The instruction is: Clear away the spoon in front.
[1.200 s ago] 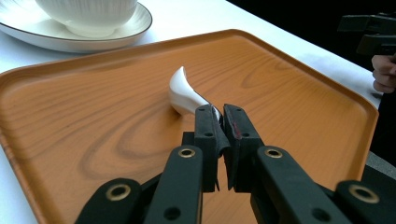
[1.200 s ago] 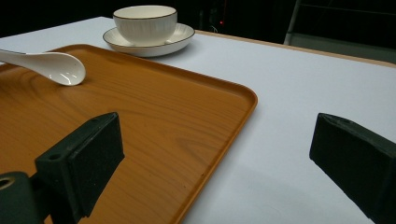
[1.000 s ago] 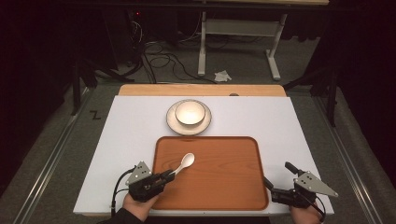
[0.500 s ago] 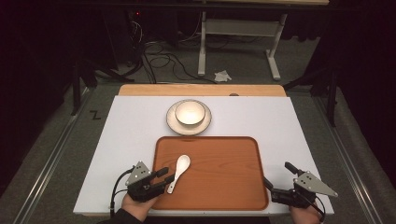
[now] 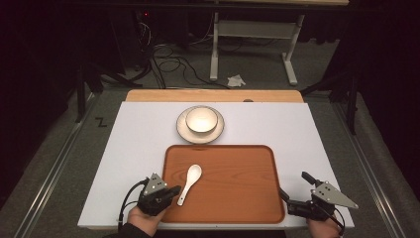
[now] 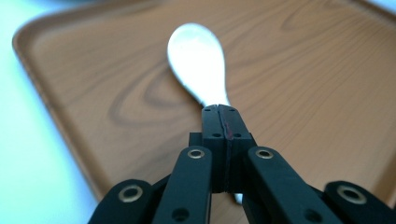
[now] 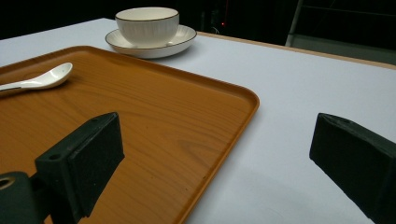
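Note:
A white ceramic spoon lies on the orange wooden tray, bowl end away from me, near the tray's left side. My left gripper sits at the tray's front left corner. In the left gripper view its jaws are pressed together at the spoon's handle end, and the spoon bowl rests on the tray ahead. My right gripper hovers at the tray's front right corner, jaws wide apart and holding nothing. It sees the spoon far off to the left.
A white bowl stands on a saucer just beyond the tray's far edge. The white tabletop stretches on both sides of the tray. Behind the table are a desk frame and floor cables.
The spoon, tilted up in the left gripper a second ago, has come down and toward me. It now lies flat on the tray. The right gripper has stayed put.

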Tool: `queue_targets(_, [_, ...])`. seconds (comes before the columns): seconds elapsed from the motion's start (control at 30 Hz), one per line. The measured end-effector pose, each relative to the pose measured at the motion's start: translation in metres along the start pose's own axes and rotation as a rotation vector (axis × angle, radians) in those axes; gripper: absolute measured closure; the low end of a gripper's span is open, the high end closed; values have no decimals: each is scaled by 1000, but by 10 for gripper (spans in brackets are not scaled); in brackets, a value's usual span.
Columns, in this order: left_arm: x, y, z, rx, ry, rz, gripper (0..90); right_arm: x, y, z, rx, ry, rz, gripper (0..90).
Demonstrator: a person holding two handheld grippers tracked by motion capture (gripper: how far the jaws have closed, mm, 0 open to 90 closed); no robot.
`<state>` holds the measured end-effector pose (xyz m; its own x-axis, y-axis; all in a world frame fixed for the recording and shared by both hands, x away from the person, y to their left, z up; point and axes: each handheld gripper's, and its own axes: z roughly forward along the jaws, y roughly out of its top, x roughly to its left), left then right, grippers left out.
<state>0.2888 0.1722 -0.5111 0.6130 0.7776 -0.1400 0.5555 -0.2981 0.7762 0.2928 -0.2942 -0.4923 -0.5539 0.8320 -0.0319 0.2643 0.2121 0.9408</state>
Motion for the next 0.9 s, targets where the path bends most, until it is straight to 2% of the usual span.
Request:
queue_targets(0.07, [-1,0,0,13,12,16,900,0,0,0,-1,2,-1,35])
queue_targets(0.1, [-2,-1,2,36,25,33,900,0,0,1,-2,4,-1,35])
queue_targets(0.13, [-2,-1,2,36,25,33,900,0,0,1,-2,3,-3,35])
queue_targets(0.17, [-4,-2,4,64,26,40,900,0,0,1,0,3,-4,35])
queue_targets(0.27, [-7,-2,5,78,22,51,900,0,0,1,-1,5,-2,35])
queue_targets(0.47, [-14,1,7,84,-14,78,900,0,0,0,-2,5,1,35])
queue_targets(0.9, [-25,4,11,86,-55,106,900,0,0,2,-1,7,-5,35])
